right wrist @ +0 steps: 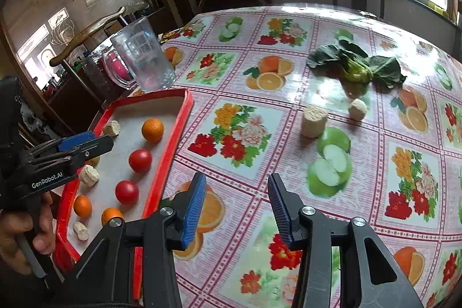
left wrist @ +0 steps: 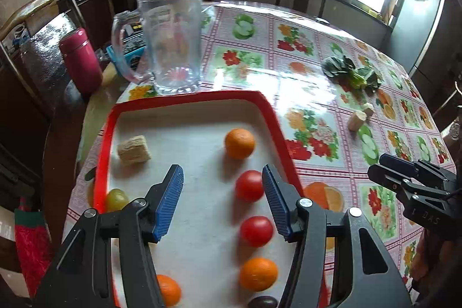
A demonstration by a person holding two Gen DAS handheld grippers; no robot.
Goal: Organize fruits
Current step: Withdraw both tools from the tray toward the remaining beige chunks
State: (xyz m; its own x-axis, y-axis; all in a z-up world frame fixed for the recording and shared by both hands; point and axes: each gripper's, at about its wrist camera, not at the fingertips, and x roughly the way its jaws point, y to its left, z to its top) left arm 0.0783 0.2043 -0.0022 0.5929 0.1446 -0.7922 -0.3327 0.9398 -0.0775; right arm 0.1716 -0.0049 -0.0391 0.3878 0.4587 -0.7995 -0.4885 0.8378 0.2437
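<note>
- Hanging over the tray, the left gripper has its jaws spread and holds nothing.
- Fruit lies inside the tray: an orange toward the far edge, then two red tomatoes in a row along the right edge, and more oranges toward the near edge. They look gathered there so all the fruit sits in one place.
- A green grape rests against the left edge of the tray, and a dark fruit peeks in at the near edge.
- The right gripper is over the bare tablecloth, beside the right edge of the tray. Its jaws are spread too, with nothing between them.
- Pale round pieces sit out on the cloth, well apart from the tray. I cannot tell what they are. A few more lie in the tray.
- Leafy greens lie toward the far edge of the table.
- A clear mug stands just past the far edge of the tray. It could get bumped.
</note>
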